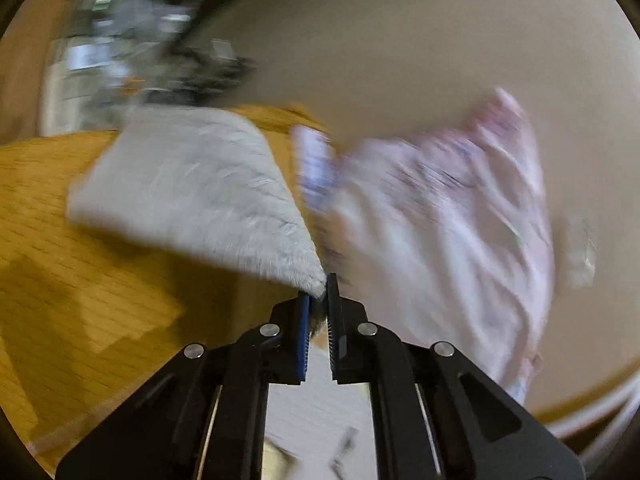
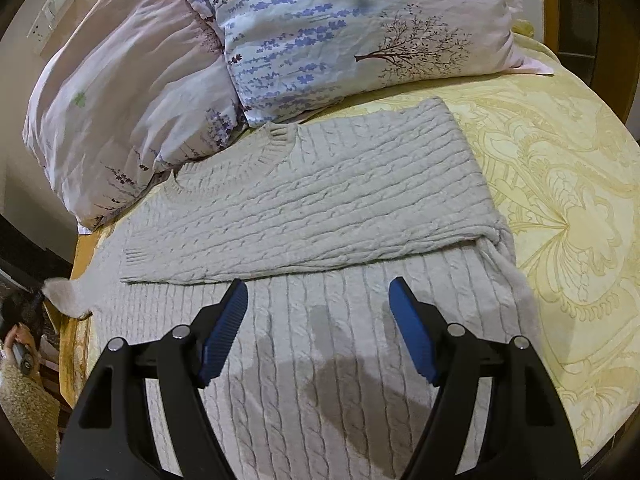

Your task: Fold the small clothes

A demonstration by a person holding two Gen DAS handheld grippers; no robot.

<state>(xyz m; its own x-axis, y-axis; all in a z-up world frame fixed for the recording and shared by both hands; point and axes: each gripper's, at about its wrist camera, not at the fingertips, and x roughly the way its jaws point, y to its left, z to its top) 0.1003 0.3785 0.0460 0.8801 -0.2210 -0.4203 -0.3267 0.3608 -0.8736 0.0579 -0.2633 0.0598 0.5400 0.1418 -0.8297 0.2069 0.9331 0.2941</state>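
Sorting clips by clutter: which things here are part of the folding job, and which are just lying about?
Job: sweater; left gripper, shut on its corner; right gripper, open above it.
Lying about: pillows; bedspread; wall switches.

- Two pillows: a pink one (image 2: 120, 92) at left, touching a lavender-printed one (image 2: 352, 28) beside it.
- Yellow patterned bedspread (image 2: 560, 184).
- Wall switch plate (image 2: 52, 16) at upper left.
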